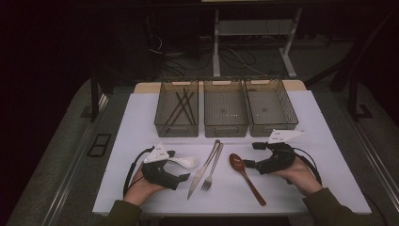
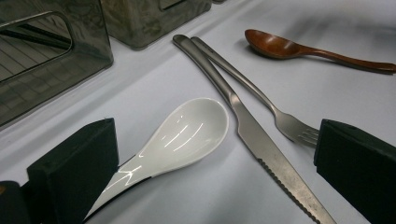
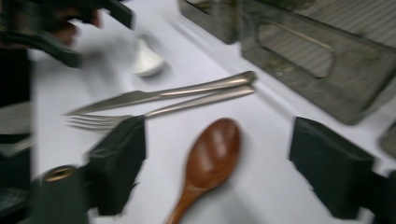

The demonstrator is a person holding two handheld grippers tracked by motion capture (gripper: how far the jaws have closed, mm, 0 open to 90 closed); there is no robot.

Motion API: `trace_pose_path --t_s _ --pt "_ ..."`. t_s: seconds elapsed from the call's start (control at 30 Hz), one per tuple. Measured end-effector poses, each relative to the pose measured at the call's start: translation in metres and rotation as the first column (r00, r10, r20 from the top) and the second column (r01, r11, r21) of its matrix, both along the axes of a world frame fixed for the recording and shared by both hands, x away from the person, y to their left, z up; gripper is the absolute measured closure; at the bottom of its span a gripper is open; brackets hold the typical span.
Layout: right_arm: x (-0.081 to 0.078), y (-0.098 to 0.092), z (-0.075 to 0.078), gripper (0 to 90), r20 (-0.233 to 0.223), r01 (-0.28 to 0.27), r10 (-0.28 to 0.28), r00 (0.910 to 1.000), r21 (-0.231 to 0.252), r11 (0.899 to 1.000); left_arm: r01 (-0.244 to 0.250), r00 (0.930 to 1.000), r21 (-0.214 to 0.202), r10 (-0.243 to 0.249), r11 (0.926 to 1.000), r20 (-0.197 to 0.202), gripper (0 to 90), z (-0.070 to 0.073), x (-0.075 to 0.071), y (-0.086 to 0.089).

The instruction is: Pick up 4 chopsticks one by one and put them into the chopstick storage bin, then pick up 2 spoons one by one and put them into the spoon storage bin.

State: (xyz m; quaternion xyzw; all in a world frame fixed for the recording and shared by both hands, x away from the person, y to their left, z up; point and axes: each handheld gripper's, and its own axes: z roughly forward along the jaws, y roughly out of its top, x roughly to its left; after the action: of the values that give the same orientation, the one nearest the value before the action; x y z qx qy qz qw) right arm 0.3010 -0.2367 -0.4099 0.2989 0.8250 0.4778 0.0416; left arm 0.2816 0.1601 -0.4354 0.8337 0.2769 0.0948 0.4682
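3 bins point(image 1: 226, 114), 2 spoons point(image 1: 244, 176) (1 white point(image 1: 186, 162), 1 wooden), 1 knife point(image 1: 201, 172), 1 fork point(image 1: 211, 172), several chopsticks point(image 1: 182, 107).

The high view is dim, its edges sinking into black, with only the white table point(image 1: 141, 122) lit. Glare streaks the white spoon point(image 2: 187, 133) in the left gripper view. The right gripper view is smeared by motion blur.

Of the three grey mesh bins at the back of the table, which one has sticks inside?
The left grey mesh bin: dark thin sticks lie crossed in it. The middle grey mesh bin and the right grey mesh bin hold no sticks.
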Motion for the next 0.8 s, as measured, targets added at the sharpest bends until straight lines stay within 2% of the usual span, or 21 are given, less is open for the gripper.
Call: trace_pose_path --t_s 0.17,0.27,0.4,0.53,0.8 --pt "-0.014 -0.003 -0.001 55.4 -0.014 -0.032 0.032 0.9994 0.005 0.999 -0.01 1.0 -0.004 0.01 0.9999 -0.001 0.0 0.0 -0.001 0.001" --pt "-0.021 -0.001 -0.004 67.7 -0.031 -0.05 0.05 0.9983 -0.02 0.999 -0.012 0.9999 -0.002 0.012 0.9999 0.0 0.0 0.0 -0.001 0.002" --pt "-0.03 0.004 -0.011 81.9 -0.05 -0.078 0.073 0.996 -0.085 0.993 -0.012 0.9999 -0.003 0.012 0.9999 -0.001 0.0 0.0 -0.001 0.001" --pt "-0.037 0.006 -0.016 89.0 -0.064 -0.1 0.093 0.9936 -0.119 0.988 -0.006 1.0 0.0 0.006 1.0 0.001 0.0 0.0 -0.001 0.001" --pt "-0.046 0.013 -0.025 89.3 -0.104 -0.151 0.135 0.9854 -0.168 0.974 -0.005 1.0 0.003 0.005 1.0 0.001 0.0 0.0 -0.002 0.0"
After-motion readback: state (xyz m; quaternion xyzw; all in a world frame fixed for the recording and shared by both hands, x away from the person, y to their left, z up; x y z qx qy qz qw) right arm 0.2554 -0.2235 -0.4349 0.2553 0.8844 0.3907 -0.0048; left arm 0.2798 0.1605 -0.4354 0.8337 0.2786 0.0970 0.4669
